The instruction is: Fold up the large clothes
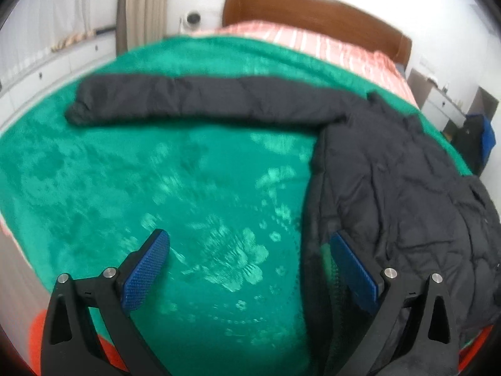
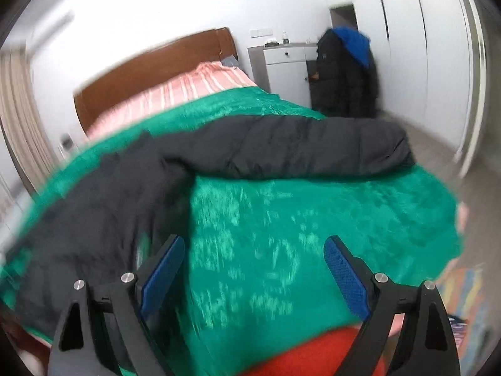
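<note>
**Both grippers wide, jacket body between them, sleeves stretched away**

We had the big black quilted puffer jacket point(image 1: 391, 169) lying flat on the plush green floral blanket point(image 1: 156, 172), and everything we say of place we take from that jacket. Its body ran towards us down the middle, and its two sleeves stretched out sideways in one long line, well up the blanket from us. The left sleeve point(image 1: 188, 100) reached far out to the left of the body; the right sleeve point(image 2: 313, 147) did the same on the other side, its cuff close to the blanket's edge.

Our left gripper point(image 1: 250, 269) hovered just off the body's left edge, jaws spread wide, one blue pad point(image 1: 147, 269) over bare blanket, the other blue pad point(image 1: 353, 269) over the jacket's side hem. We could not tell whether that pad brushed the fabric; nothing was clamped.

Our right gripper point(image 2: 253, 275) stood just as wide off the body's right edge, only blanket between its jaws, holding nothing.

We judged each sleeve the business of the gripper on its own side, and the reach to either cuff a long one.
</note>
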`<control>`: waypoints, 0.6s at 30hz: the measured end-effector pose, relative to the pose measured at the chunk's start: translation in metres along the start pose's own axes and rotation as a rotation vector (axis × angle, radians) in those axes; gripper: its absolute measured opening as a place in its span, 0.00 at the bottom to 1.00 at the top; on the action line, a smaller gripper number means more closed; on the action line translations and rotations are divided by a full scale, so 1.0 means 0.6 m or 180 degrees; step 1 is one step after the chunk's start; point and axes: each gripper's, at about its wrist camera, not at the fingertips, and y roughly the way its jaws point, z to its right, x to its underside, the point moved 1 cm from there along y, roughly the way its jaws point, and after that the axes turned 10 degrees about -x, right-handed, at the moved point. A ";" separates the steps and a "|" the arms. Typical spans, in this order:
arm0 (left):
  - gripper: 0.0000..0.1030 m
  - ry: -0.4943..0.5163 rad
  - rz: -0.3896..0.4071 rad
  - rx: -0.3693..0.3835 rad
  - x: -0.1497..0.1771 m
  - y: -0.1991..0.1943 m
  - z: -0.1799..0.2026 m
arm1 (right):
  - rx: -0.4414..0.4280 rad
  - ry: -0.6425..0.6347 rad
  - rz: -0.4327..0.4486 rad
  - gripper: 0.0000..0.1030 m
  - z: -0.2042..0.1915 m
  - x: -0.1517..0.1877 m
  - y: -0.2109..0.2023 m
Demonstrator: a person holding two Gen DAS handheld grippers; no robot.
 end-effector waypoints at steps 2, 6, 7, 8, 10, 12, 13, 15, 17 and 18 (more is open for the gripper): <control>1.00 -0.0003 0.0066 -0.0053 -0.001 -0.004 -0.004 | -0.0239 0.0484 0.0016 0.87 0.056 -0.027 0.011; 1.00 -0.0066 0.0011 -0.0100 0.000 0.006 -0.016 | -0.0265 0.1586 0.0300 0.87 0.213 -0.075 0.045; 1.00 -0.0075 0.0000 -0.0105 0.000 0.008 -0.018 | -0.0245 0.1731 0.0295 0.87 0.238 -0.082 0.057; 1.00 -0.0086 -0.0011 -0.0121 0.000 0.009 -0.019 | -0.0214 0.1912 0.0264 0.87 0.267 -0.088 0.074; 1.00 -0.0105 -0.0018 -0.0150 0.000 0.011 -0.021 | -0.0171 0.2365 0.0228 0.87 0.325 -0.090 0.110; 1.00 -0.0120 -0.0038 -0.0175 0.002 0.013 -0.022 | -0.0187 0.2800 0.0508 0.82 0.365 -0.089 0.123; 1.00 -0.0117 -0.0046 -0.0181 0.002 0.014 -0.021 | -0.0173 0.2893 0.0608 0.78 0.372 -0.091 0.123; 1.00 -0.0096 -0.0059 -0.0203 0.005 0.015 -0.018 | -0.0129 0.2951 0.0654 0.37 0.380 -0.101 0.135; 1.00 -0.0058 -0.0074 -0.0211 0.007 0.018 -0.014 | 0.0238 0.2660 0.0661 0.18 0.357 -0.128 0.127; 1.00 -0.0044 -0.0075 -0.0206 0.007 0.018 -0.013 | 0.0323 0.2406 0.0676 0.14 0.330 -0.153 0.121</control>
